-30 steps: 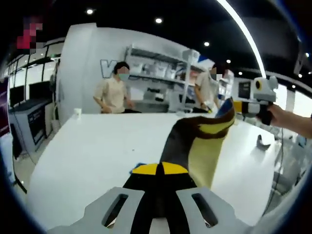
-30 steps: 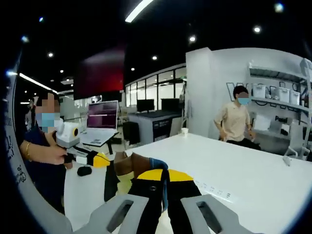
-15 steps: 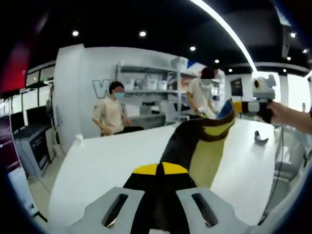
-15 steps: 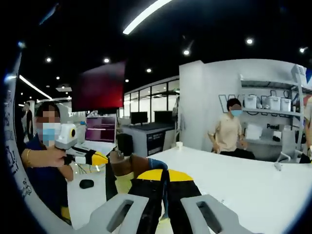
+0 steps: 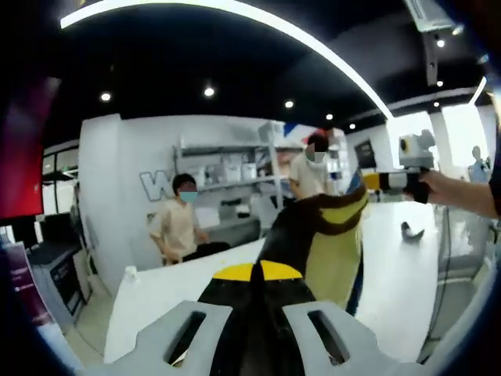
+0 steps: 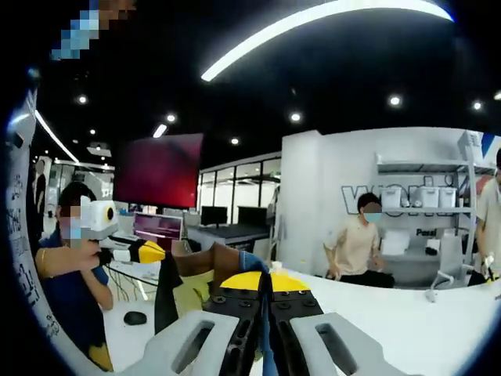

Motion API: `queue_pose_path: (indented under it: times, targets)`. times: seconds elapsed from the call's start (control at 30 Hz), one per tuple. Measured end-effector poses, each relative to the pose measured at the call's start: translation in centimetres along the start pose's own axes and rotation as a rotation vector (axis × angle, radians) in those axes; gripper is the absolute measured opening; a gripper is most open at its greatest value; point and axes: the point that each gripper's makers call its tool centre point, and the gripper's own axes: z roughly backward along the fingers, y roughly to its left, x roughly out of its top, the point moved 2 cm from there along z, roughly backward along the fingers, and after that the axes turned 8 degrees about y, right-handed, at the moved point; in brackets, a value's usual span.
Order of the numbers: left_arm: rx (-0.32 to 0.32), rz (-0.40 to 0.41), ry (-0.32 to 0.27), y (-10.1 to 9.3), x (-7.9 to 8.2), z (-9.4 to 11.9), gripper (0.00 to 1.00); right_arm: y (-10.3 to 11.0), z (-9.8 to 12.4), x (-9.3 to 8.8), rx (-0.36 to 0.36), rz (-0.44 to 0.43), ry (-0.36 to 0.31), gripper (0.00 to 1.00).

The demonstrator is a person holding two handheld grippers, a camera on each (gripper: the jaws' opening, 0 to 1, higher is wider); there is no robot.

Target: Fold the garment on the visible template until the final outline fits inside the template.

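Left gripper view: the left claw [image 5: 257,276] is pinched on the garment [image 5: 329,235], whose long axis runs away up-right to the right claw [image 5: 368,182], also clamped on it. The cloth hangs stretched between both, lifted off the white bench [image 5: 180,286]. In the right gripper view the right claw [image 6: 264,283] bites its own edge, so lowering falls equally to both hands.

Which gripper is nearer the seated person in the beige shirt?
Left, as far as I can judge. The left gripper looks across the white table at that person, while the right gripper is held off to the side.
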Motion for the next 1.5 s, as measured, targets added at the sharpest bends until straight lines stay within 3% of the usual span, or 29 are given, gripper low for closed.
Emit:
queue_pose_path:
  times: [0.13, 0.27, 0.33, 0.43, 0.7, 0.97, 1.3, 1.5]
  targets:
    - [-0.015, -0.034, -0.037, 0.3, 2.2, 0.7, 0.00, -0.2, 1.2, 1.6, -0.016, 0.017, -0.030, 0.00]
    - [-0.031, -0.037, -0.048, 0.1, 2.7, 0.4, 0.00, -1.6, 1.3, 1.4, -0.028, 0.018, -0.023, 0.00]
    - [-0.035, -0.041, -0.026, 0.2, 1.8, -0.3, 0.00, -2.2, 1.2, 0.7, -0.032, 0.016, -0.006, 0.00]
    - [-0.049, -0.029, 0.036, -0.2, -0.6, -1.8, 0.00, -2.7, 0.5, -2.1, -0.030, -0.031, 0.049, 0.00]
    - [-0.055, -0.013, 0.146, -0.1, -5.1, -4.3, 0.00, -3.1, -1.5, -6.9, -0.014, -0.082, 0.151, 0.00]
    - [-0.046, 0.009, 0.222, 0.6, -8.2, -6.8, 0.00, -3.8, -3.8, -10.3, -0.001, -0.109, 0.217, 0.00]
    - [-0.052, 0.045, 0.302, 2.3, -12.5, -10.5, 0.00, -6.3, -6.9, -14.6, -0.028, -0.141, 0.288, 0.00]
    - [-0.058, 0.041, 0.332, 3.1, -14.0, -12.4, 0.00, -7.0, -7.9, -16.0, -0.039, -0.175, 0.292, 0.00]
